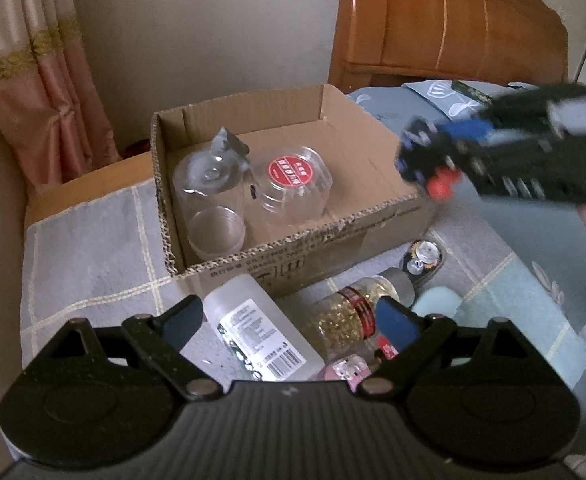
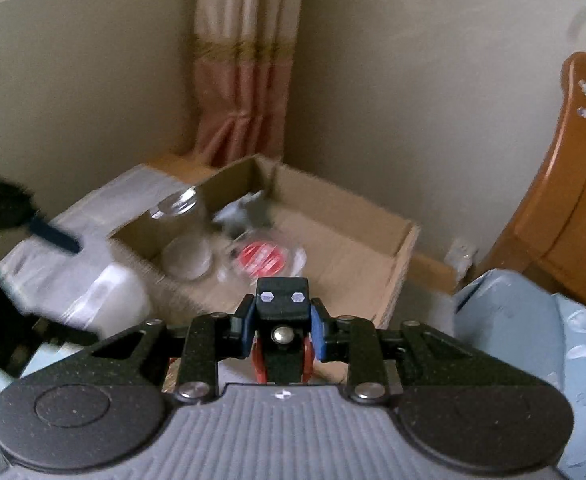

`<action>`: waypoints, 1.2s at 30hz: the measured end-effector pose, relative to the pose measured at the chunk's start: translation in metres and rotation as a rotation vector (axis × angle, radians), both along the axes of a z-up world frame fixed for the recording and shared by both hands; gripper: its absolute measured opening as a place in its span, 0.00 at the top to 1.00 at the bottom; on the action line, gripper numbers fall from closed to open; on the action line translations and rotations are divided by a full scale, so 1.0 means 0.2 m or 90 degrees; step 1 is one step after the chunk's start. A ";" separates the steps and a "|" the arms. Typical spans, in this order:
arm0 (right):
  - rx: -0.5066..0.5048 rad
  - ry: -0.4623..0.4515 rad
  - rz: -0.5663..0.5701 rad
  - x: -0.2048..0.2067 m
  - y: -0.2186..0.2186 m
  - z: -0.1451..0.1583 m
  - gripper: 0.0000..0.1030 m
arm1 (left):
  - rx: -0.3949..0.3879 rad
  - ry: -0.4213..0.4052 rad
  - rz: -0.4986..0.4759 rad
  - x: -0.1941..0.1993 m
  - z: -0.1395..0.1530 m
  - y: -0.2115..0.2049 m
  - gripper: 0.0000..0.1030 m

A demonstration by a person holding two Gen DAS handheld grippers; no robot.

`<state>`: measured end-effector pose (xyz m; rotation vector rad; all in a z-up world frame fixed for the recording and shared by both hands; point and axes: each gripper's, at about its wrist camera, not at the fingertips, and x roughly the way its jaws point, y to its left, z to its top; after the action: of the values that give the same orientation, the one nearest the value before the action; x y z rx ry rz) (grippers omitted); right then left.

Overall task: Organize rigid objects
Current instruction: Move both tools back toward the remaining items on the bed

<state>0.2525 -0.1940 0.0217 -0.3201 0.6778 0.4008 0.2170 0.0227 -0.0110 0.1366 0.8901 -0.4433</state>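
Note:
An open cardboard box (image 1: 373, 216) stands on the bed; it holds a clear upturned jar (image 1: 209, 196) and a clear tub with a red label (image 1: 293, 184). My left gripper (image 1: 289, 320) is open, low over a white plastic bottle (image 1: 261, 328) and a jar of gold bits (image 1: 349, 316) in front of the box. My right gripper (image 2: 281, 328) is shut on a black block with red wheels (image 2: 281, 308), held above the box's near right wall; it shows blurred in the left wrist view (image 1: 433, 168).
A grey checked cloth (image 1: 93, 264) covers the surface left of the box. A round tin (image 1: 423, 258) and a pale green object (image 1: 437, 300) lie right of the jars. A wooden headboard (image 1: 453, 24) and a pink curtain (image 1: 33, 80) stand behind.

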 end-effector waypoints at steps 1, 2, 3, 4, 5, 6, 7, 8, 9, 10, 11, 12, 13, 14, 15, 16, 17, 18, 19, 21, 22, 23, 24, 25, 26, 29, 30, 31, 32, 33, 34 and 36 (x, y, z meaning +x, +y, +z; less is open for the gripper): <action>0.002 0.000 -0.007 0.03 0.00 0.00 0.68 | 0.001 -0.001 -0.002 -0.01 0.00 0.00 0.10; 0.004 0.007 -0.013 0.07 0.00 0.00 0.65 | 0.002 -0.002 -0.003 -0.01 0.00 0.00 0.10; 0.010 0.014 -0.016 0.09 -0.01 0.00 0.52 | 0.004 -0.002 -0.002 -0.02 -0.01 0.00 0.10; 0.020 0.016 -0.026 0.10 -0.02 0.00 0.35 | 0.005 -0.002 -0.001 -0.02 -0.01 0.00 0.10; 0.027 0.018 -0.033 0.11 -0.03 0.00 0.31 | 0.006 -0.002 0.000 -0.03 -0.01 0.00 0.10; 0.034 0.018 -0.034 0.11 -0.03 -0.01 0.29 | 0.006 -0.004 0.002 -0.04 -0.01 0.01 0.10; 0.038 0.020 -0.034 0.10 -0.03 -0.01 0.28 | 0.007 -0.005 0.005 -0.04 -0.02 0.01 0.10; 0.040 0.023 -0.033 0.08 -0.03 -0.01 0.27 | 0.008 -0.007 0.008 -0.04 -0.02 0.02 0.10; 0.041 0.025 -0.031 0.06 -0.03 -0.02 0.22 | 0.008 -0.007 0.012 -0.05 -0.03 0.02 0.10; 0.040 0.025 -0.031 0.04 -0.02 -0.03 0.16 | 0.007 -0.007 0.016 -0.05 -0.03 0.03 0.10; 0.041 0.024 -0.032 0.02 -0.02 -0.04 0.14 | 0.004 -0.008 0.021 -0.05 -0.04 0.04 0.10; 0.044 0.025 -0.032 0.00 -0.02 -0.05 0.08 | 0.003 -0.010 0.027 -0.06 -0.05 0.04 0.10; 0.048 0.028 -0.032 -0.02 -0.03 -0.05 0.04 | 0.003 -0.012 0.033 -0.06 -0.05 0.04 0.10; 0.054 0.031 -0.033 -0.05 -0.04 -0.07 0.02 | 0.001 -0.015 0.040 -0.07 -0.06 0.05 0.10; 0.062 0.035 -0.035 -0.08 -0.04 -0.08 0.00 | -0.002 -0.015 0.046 -0.07 -0.07 0.06 0.10; 0.066 0.042 -0.037 -0.10 -0.05 -0.10 0.00 | -0.006 -0.014 0.052 -0.08 -0.08 0.06 0.10; 0.065 0.047 -0.042 -0.13 -0.06 -0.13 0.00 | -0.007 -0.015 0.060 -0.08 -0.09 0.07 0.10; 0.064 0.050 -0.047 -0.15 -0.06 -0.14 0.00 | -0.008 -0.018 0.071 -0.09 -0.10 0.07 0.10; 0.063 0.056 -0.052 -0.17 -0.07 -0.17 0.00 | -0.010 -0.018 0.078 -0.09 -0.11 0.08 0.10; 0.068 0.076 -0.065 -0.22 -0.08 -0.25 0.00 | -0.020 -0.016 0.091 -0.10 -0.13 0.08 0.10; 0.069 0.087 -0.068 -0.24 -0.08 -0.28 0.00 | -0.026 -0.014 0.096 -0.11 -0.15 0.08 0.10; 0.070 0.097 -0.072 -0.27 -0.09 -0.32 0.00 | -0.029 -0.015 0.099 -0.11 -0.15 0.08 0.10; 0.069 0.104 -0.075 -0.29 -0.10 -0.35 0.00 | -0.030 -0.015 0.104 -0.12 -0.16 0.08 0.10; 0.065 0.108 -0.079 -0.31 -0.10 -0.38 0.00 | -0.029 -0.015 0.110 -0.12 -0.17 0.08 0.10; 0.060 0.111 -0.084 -0.33 -0.10 -0.40 0.00 | -0.029 -0.017 0.116 -0.11 -0.18 0.07 0.10; 0.062 0.128 -0.083 -0.38 -0.12 -0.48 0.00 | -0.018 -0.028 0.131 -0.10 -0.21 0.05 0.10; 0.061 0.132 -0.084 -0.40 -0.12 -0.51 0.00 | -0.011 -0.033 0.138 -0.10 -0.23 0.04 0.10; 0.060 0.138 -0.087 -0.40 -0.12 -0.53 0.00 | -0.007 -0.035 0.143 -0.09 -0.24 0.04 0.10; 0.060 0.140 -0.089 -0.40 -0.11 -0.56 0.00 | -0.005 -0.032 0.149 -0.09 -0.25 0.04 0.10; 0.063 0.138 -0.095 -0.40 -0.12 -0.57 0.00 | -0.006 -0.028 0.155 -0.08 -0.26 0.05 0.10; 0.066 0.138 -0.099 -0.39 -0.12 -0.59 0.00 | -0.009 -0.023 0.164 -0.08 -0.28 0.06 0.09; 0.065 0.126 -0.112 -0.38 -0.11 -0.61 0.00 | -0.013 -0.008 0.179 -0.08 -0.30 0.09 0.09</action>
<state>0.1763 -0.2166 -0.1001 -0.1234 0.8696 0.3006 0.2019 0.0410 -0.0713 -0.0060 0.8766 -0.1889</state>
